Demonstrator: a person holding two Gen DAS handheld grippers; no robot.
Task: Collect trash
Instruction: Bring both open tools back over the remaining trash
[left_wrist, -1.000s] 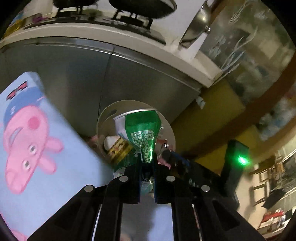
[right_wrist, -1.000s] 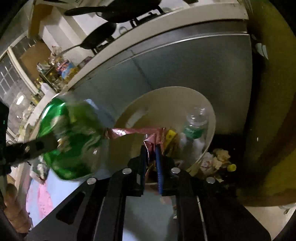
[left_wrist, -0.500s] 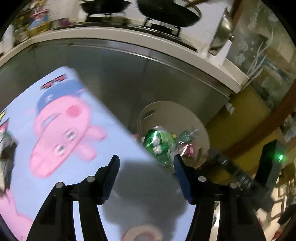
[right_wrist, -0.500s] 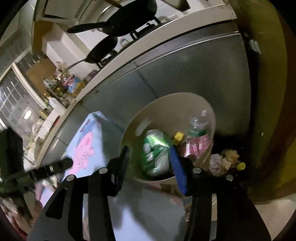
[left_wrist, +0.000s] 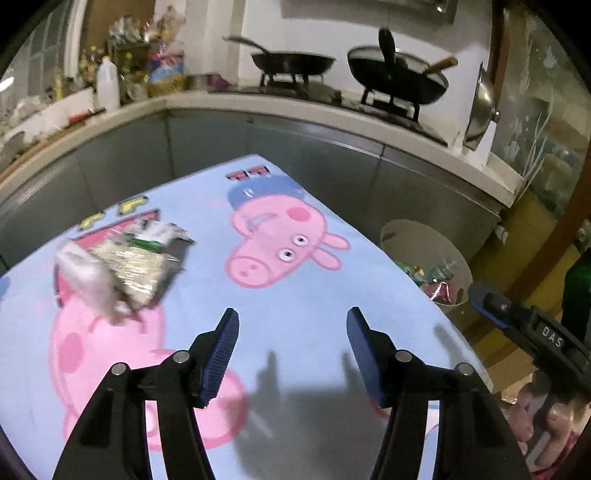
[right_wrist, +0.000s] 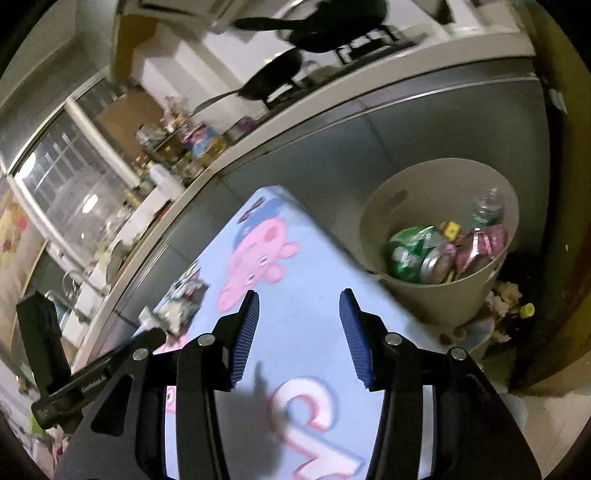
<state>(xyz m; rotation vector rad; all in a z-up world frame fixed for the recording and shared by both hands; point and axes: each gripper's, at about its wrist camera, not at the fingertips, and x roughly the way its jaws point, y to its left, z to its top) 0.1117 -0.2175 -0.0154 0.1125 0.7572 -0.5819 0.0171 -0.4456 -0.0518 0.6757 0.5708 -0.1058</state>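
1. My left gripper (left_wrist: 291, 328) and right gripper (right_wrist: 297, 325), jaws having just been opening, are hanging apart and empty.
2. Remaining wrappers (left_wrist: 122, 266) are lying on the cloth (left_wrist: 332, 295) (bin (right_wrist: 439, 306) is sitting beside it, for dropping).

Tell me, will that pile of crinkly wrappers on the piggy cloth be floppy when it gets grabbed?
Probably floppy: the wrappers look like thin, crumpled plastic. Likely light too, since they lie loosely heaped on the cloth. Some may slip out, as the shiny pieces sit separately.
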